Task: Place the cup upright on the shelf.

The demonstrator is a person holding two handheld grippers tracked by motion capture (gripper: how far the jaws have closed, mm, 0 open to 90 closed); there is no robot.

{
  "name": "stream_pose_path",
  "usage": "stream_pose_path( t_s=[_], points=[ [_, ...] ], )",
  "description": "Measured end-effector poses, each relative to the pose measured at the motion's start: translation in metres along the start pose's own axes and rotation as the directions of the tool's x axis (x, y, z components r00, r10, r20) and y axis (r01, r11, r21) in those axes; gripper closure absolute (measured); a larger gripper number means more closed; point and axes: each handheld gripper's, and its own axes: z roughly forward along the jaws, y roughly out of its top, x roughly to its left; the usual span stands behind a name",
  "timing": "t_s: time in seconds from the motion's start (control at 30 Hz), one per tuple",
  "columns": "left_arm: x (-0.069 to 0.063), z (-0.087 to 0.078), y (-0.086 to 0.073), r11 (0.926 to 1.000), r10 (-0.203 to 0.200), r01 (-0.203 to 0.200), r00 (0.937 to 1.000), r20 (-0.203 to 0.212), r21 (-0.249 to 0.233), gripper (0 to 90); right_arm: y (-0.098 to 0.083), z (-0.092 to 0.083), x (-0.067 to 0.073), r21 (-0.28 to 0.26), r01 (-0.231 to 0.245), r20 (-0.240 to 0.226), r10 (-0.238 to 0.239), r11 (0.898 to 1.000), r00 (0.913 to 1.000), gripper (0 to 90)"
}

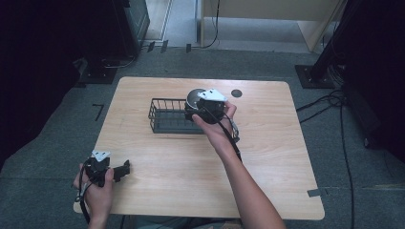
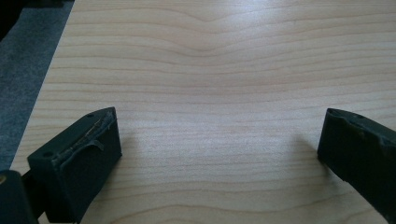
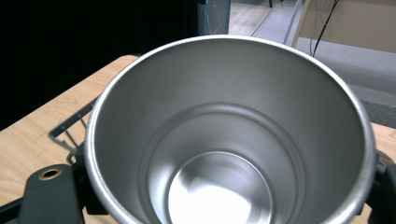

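Your right gripper (image 1: 206,106) is clamped on a steel cup (image 3: 229,135), holding it above the right end of the black wire basket (image 1: 165,117), while your left gripper (image 1: 113,171) rests wide open and empty at the table's (image 1: 267,157) near-left corner.
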Motion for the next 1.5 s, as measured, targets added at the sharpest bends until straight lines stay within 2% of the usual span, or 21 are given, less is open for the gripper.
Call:
stream_pose_path(
  t_s=[0.2, 0.53, 0.97, 1.0, 1.23, 1.37, 1.5],
  points=[
    [0.0, 0.0, 0.0, 1.0, -0.001, 0.001, 1.0, 0.0, -0.001, 0.0, 0.001, 0.015, 0.0, 0.003, 0.002, 0.011, -0.002, 1.0, 0.9999, 17.1],
    [0.0, 0.0, 0.0, 1.0, -0.002, 0.002, 1.0, 0.0, -0.001, 0.0, -0.006, 0.042, 0.001, 0.027, 0.012, 0.035, -0.013, 1.0, 0.9993, 17.2],
    [0.0, 0.0, 0.0, 1.0, -0.001, 0.001, 1.0, 0.0, -0.001, 0.0, -0.018, 0.058, -0.005, 0.066, 0.003, 0.055, -0.007, 0.998, 0.9985, 17.2],
    [0.0, 0.0, 0.0, 1.0, -0.001, 0.001, 1.0, 0.0, -0.001, 0.0, -0.019, 0.059, -0.006, 0.071, -0.007, 0.055, 0.003, 0.997, 0.9985, 17.2],
    [0.0, 0.0, 0.0, 1.0, -0.002, 0.002, 1.0, 0.0, 0.0, 0.0, -0.029, 0.066, -0.003, 0.111, 0.006, 0.04, -0.011, 0.994, 0.9992, 17.1],
    [0.0, 0.0, 0.0, 1.0, -0.002, 0.002, 1.0, 0.0, 0.0, 0.0, -0.03, 0.067, -0.001, 0.125, 0.021, 0.017, -0.023, 0.992, 0.9996, 17.1],
    [0.0, 0.0, 0.0, 1.0, -0.001, 0.001, 1.0, 0.0, 0.0, 0.0, -0.033, 0.069, -0.001, 0.154, 0.011, -0.004, -0.011, 0.988, 0.9999, 17.0]
  ],
)
